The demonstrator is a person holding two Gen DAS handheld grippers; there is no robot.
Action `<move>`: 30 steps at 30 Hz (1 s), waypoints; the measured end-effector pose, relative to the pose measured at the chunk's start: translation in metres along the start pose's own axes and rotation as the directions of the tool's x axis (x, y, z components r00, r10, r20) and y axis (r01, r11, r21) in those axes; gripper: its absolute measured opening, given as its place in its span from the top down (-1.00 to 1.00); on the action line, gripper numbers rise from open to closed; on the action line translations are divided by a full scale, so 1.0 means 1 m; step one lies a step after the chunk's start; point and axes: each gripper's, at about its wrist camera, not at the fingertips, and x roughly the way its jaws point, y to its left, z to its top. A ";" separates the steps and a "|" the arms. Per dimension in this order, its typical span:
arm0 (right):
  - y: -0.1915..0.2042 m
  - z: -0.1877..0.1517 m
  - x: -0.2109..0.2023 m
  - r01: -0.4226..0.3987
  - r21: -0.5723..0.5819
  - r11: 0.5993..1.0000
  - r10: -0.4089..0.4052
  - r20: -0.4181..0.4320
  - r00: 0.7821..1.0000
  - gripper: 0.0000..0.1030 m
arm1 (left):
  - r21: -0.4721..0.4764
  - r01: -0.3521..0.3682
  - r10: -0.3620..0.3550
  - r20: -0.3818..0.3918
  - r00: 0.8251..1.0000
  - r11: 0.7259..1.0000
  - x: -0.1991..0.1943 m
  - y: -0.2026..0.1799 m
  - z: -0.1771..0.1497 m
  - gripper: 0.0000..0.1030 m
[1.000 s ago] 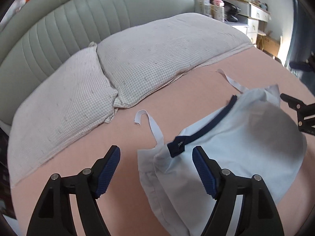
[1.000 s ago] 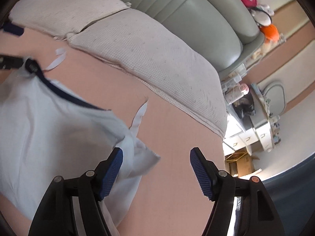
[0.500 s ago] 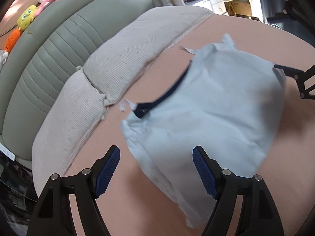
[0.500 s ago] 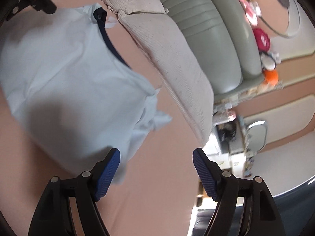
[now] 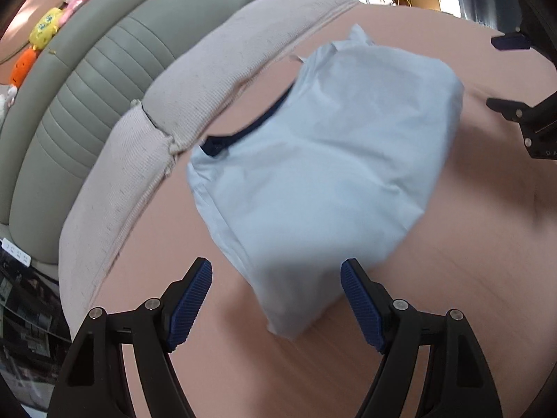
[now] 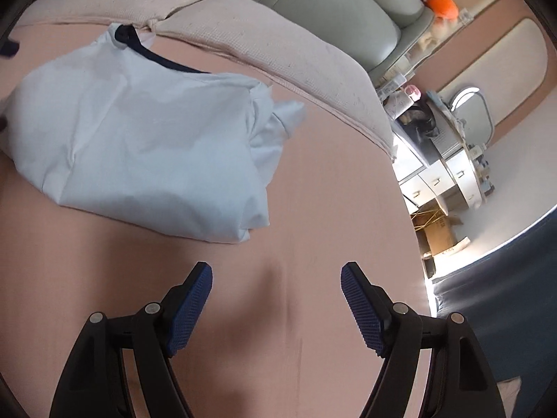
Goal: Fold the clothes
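Lying folded on the pink bed sheet [image 5: 452,244], the pale blue garment with a navy trim [image 5: 323,160] sat just beside two beige waffle-weave pillows [image 5: 222,80] lining the head edge, before a grey-green padded headboard [image 5: 87,80]. The left gripper [image 5: 276,294] hovered spread wide over the garment's near corner, gripping nothing. The right gripper [image 6: 276,296], its jaws having just widened, stood empty over bare sheet.

**Cloth, padding and ribbed pads**

Pale blue garment [image 5: 323,160]: thin, matt, creased cloth with dark trim. Bed sheet [image 6: 313,209]: smooth, matt pink fabric. Pillows [image 5: 222,69]: coarse waffle weave. Headboard [image 5: 87,80], at 10 o'clock: smooth, padded, faintly glossy. Tongs' pads [image 6: 189,310]: ribbed blue rubber.
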 end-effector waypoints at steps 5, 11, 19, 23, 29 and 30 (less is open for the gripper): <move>0.008 0.001 -0.002 -0.030 0.052 0.998 0.031 -0.014 0.999 -0.48 | 0.027 0.009 -0.009 -0.009 1.000 1.000 -0.004 -0.012 -0.005 -0.47; 0.000 0.004 0.006 -0.117 0.163 0.980 0.129 -0.062 0.990 -0.48 | 0.124 -0.088 0.089 0.003 0.996 0.988 -0.004 -0.030 -0.004 -0.47; -0.045 -0.011 0.029 -0.444 0.477 0.758 0.485 0.042 0.873 -0.48 | 0.326 -0.226 0.211 0.081 0.974 0.918 -0.007 -0.064 0.018 -0.47; -0.067 -0.029 0.051 -0.583 0.634 0.509 0.641 0.173 0.748 -0.48 | 0.351 -0.208 0.191 0.081 0.978 0.913 -0.004 -0.083 0.035 -0.47; -0.078 -0.047 0.076 -0.655 0.718 0.234 0.725 0.320 0.610 -0.48 | 0.371 -0.198 0.176 0.094 0.980 0.907 0.007 -0.113 0.057 -0.47; -0.077 -0.048 0.081 -0.651 0.729 0.210 0.736 0.321 0.596 -0.49 | 0.382 -0.199 0.176 0.096 0.980 0.902 0.009 -0.118 0.060 -0.47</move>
